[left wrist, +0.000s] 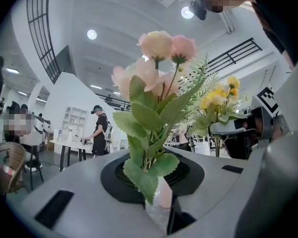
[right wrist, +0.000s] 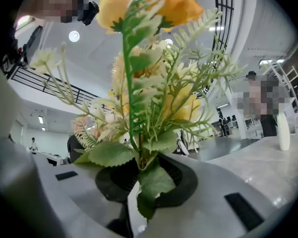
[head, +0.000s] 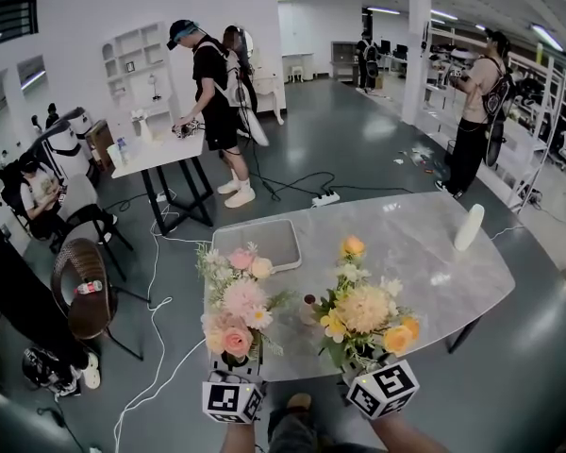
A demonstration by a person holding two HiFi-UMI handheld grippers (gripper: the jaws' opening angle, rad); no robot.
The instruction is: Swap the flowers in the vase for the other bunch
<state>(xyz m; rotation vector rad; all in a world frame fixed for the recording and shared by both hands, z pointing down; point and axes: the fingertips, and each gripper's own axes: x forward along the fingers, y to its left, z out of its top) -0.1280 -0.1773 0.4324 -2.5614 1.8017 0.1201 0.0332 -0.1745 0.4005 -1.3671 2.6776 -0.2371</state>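
Nearest the head camera, the left marker cube [head: 233, 397] and the right marker cube [head: 382, 389] are seen at the bottom edge, one on each hand-held tool. A shoe [head: 298, 403] is visible between them.

The left claw [left wrist: 156, 192] is clamped on the wrapped stem base of the pink bunch [head: 236, 308], which is held upright. Its pale pink heads and green leaves are seen rising straight out of the jaws in the left gripper view. The right claw [right wrist: 139, 192] is closed in the same way on the stems of the yellow bunch [head: 368, 311]. That bunch is also held upright, with orange and cream heads and fern-like sprigs above broad leaves.

Both bunches are held side by side over the near edge of the marble tabletop [head: 415, 253], close together but not touching. The pink bunch is at the left and the yellow bunch at the right.

The vase [head: 469, 226], white and slender, is stood upright near the far right edge of the tabletop, well apart from both bunches. A grey tray [head: 264, 242] is laid flat toward the far left corner.

Beyond the tabletop, a wicker chair [head: 83, 286] is placed at the left. Cables and a power strip [head: 325, 198] are spread over the dark floor. Several people are seen standing at other workstations further back.
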